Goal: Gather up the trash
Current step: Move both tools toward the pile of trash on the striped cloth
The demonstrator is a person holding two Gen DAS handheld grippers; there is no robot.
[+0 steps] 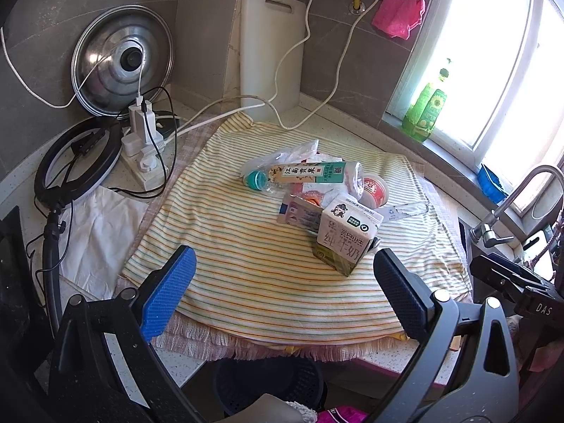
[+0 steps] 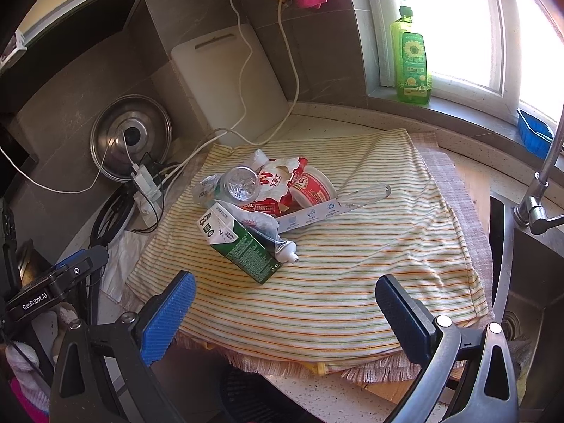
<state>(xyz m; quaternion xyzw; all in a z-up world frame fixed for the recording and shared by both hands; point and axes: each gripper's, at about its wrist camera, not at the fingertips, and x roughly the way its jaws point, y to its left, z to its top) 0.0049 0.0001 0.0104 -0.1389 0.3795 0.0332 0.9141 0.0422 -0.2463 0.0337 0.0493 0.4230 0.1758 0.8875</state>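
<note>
A pile of trash lies on a striped cloth [image 1: 268,282] [image 2: 352,282]: a green and white milk carton [image 1: 343,238] [image 2: 243,246], an empty plastic bottle [image 1: 303,174] [image 2: 239,183], a red snack bag [image 2: 282,183], a round red cup [image 1: 375,187] [image 2: 313,187], a toothpaste tube [image 2: 282,243] and a flat toothbrush pack [image 2: 331,208]. My left gripper [image 1: 283,282] is open and empty, near the cloth's front edge, short of the carton. My right gripper [image 2: 285,298] is open and empty, just in front of the carton.
A dark mesh bin [image 1: 268,384] [image 2: 253,398] sits below the counter edge. A power strip with cables [image 1: 142,141], a ring light [image 1: 77,162], a pot lid [image 1: 121,60] and a cutting board [image 1: 271,49] stand behind. A faucet [image 2: 543,183] and sink [image 2: 528,282] are at right.
</note>
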